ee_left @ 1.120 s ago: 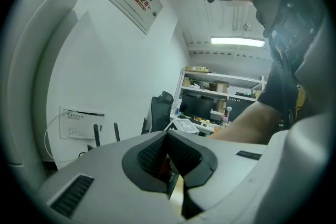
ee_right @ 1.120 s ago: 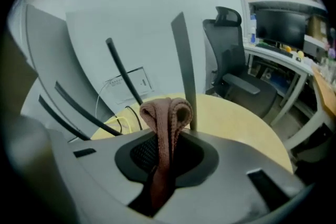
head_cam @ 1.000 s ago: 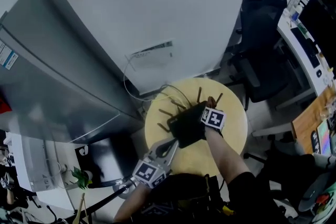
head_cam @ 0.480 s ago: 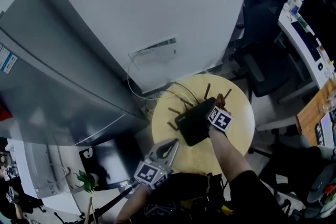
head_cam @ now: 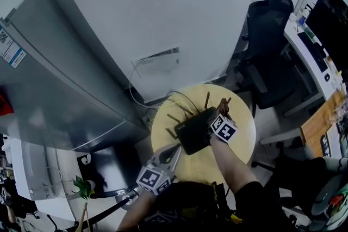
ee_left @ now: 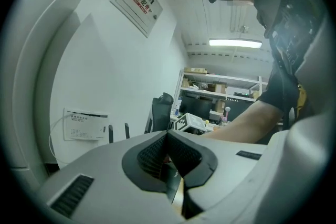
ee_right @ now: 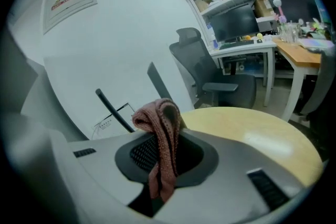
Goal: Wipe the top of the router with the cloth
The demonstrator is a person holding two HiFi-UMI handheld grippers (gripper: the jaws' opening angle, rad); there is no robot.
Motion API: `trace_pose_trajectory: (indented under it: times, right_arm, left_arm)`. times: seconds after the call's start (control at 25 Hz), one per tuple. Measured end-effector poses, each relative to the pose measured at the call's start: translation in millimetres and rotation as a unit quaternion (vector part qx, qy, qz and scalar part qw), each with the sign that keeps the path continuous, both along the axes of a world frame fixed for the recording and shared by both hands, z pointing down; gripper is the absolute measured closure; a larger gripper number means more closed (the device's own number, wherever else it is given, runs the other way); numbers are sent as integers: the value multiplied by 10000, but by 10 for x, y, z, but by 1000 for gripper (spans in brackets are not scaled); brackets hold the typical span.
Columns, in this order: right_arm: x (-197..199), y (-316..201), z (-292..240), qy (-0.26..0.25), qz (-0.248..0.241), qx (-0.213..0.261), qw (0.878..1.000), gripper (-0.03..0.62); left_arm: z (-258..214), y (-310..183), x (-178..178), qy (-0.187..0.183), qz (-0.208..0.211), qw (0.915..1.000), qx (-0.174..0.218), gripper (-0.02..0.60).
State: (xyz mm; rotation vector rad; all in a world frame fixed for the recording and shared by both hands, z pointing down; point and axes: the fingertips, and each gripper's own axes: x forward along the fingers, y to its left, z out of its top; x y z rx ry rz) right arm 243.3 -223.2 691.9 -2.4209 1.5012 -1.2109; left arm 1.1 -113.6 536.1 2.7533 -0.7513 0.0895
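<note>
A black router (head_cam: 191, 131) with several upright antennas sits on a round yellow table (head_cam: 239, 136). My right gripper (head_cam: 220, 112) reaches over the router's right far corner, among the antennas. It is shut on a pinkish-red cloth (ee_right: 158, 122) that is bunched above the jaws and hangs down between them. In the right gripper view, two antennas (ee_right: 112, 110) stand just beyond the gripper (ee_right: 161, 140). My left gripper (head_cam: 176, 149) hovers at the table's near left edge, just short of the router, jaws shut with nothing in them (ee_left: 168, 137).
A white wall box (head_cam: 157, 60) with a cable hangs behind the table. A dark office chair (head_cam: 269, 35) and a desk with monitors (head_cam: 321, 41) stand to the right. A grey cabinet (head_cam: 49, 79) fills the left.
My right gripper has slid a little along the router's right side with the cloth. The left gripper has stayed near the table's front edge. The head view shifted slightly.
</note>
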Motion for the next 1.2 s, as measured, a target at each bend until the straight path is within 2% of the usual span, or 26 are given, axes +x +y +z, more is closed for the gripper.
trace_pose_trajectory:
  times: [0.32, 0.64, 0.72, 0.84, 0.96, 1.2]
  right_arm:
    - [-68, 20, -471, 238, -857, 496, 9948, 534]
    - [-62, 89, -848, 279, -1360, 893, 9863, 534]
    - [-148, 120, -979, 253, -1660, 1062, 9801, 534]
    - [-305, 282, -1154, 302, -2326, 1286, 9636, 534]
    - [-281, 511, -1090, 340, -2658, 1201, 9559, 534]
    - [237, 641, -441, 570, -2326, 397, 9701, 534]
  left_arm:
    - [-159, 160, 250, 163, -552, 9983, -65, 580]
    - [-287, 337, 427, 296, -981, 9947, 117, 580]
    - [-308, 358, 440, 329, -1088, 9934, 174, 580]
    - [-314, 402, 484, 315, -1168, 9924, 220, 580]
    - [-325, 418, 512, 259, -1265, 9914, 228, 580]
    - [-317, 487, 506, 73, -1337, 9905, 302, 580]
